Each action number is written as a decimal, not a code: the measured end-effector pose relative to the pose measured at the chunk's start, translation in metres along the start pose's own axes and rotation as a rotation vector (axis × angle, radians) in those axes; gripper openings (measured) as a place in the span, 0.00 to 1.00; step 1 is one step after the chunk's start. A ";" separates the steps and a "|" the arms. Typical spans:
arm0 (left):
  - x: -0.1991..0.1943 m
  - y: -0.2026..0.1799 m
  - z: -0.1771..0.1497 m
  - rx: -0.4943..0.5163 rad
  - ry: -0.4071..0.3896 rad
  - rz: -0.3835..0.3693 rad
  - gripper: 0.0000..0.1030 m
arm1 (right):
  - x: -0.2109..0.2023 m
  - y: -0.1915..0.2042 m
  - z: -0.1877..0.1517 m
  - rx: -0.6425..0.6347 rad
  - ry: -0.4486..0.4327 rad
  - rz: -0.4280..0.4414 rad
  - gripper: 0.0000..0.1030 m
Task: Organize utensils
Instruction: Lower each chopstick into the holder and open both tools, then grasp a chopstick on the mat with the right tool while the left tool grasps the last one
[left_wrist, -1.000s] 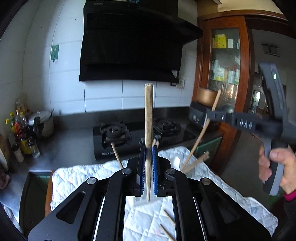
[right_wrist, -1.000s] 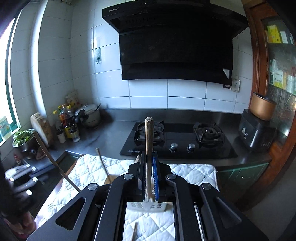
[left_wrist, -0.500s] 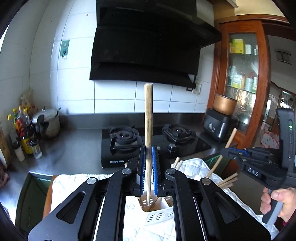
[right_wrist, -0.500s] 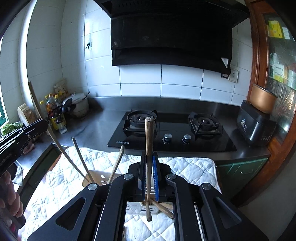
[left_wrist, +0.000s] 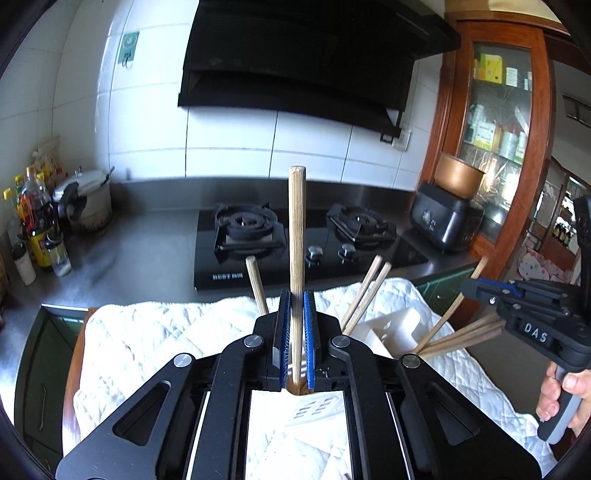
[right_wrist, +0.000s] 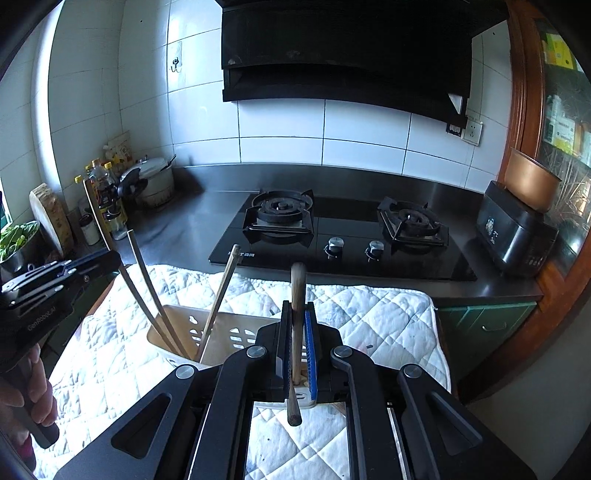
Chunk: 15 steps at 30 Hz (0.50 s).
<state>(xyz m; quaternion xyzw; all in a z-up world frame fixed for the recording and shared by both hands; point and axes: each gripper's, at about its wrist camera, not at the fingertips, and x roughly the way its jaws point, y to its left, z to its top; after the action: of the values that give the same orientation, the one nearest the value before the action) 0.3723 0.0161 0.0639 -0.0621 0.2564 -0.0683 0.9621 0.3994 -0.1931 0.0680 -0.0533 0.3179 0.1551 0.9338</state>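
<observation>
Only the right wrist view shows the cream holder's (right_wrist: 236, 338) open top; the left gripper's (left_wrist: 295, 345) fingers hide it in theirs. Both the left and right gripper (right_wrist: 298, 349) are closed tight on a chopstick (left_wrist: 296, 258) each, upright above the holder on the white quilted cloth (right_wrist: 376, 314), stove (right_wrist: 343, 236) behind.
</observation>
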 end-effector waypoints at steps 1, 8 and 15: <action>0.002 0.000 -0.002 0.000 0.007 0.000 0.06 | 0.000 0.000 0.000 0.001 0.002 0.000 0.07; 0.009 0.003 -0.010 -0.004 0.028 -0.012 0.09 | -0.005 -0.004 0.000 0.010 -0.009 -0.003 0.08; -0.011 -0.010 -0.008 0.030 0.006 -0.022 0.14 | -0.038 -0.007 0.003 0.012 -0.070 -0.009 0.23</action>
<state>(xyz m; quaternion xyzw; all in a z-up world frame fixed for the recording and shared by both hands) 0.3580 0.0071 0.0640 -0.0504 0.2575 -0.0829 0.9614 0.3749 -0.2092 0.0931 -0.0434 0.2856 0.1509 0.9454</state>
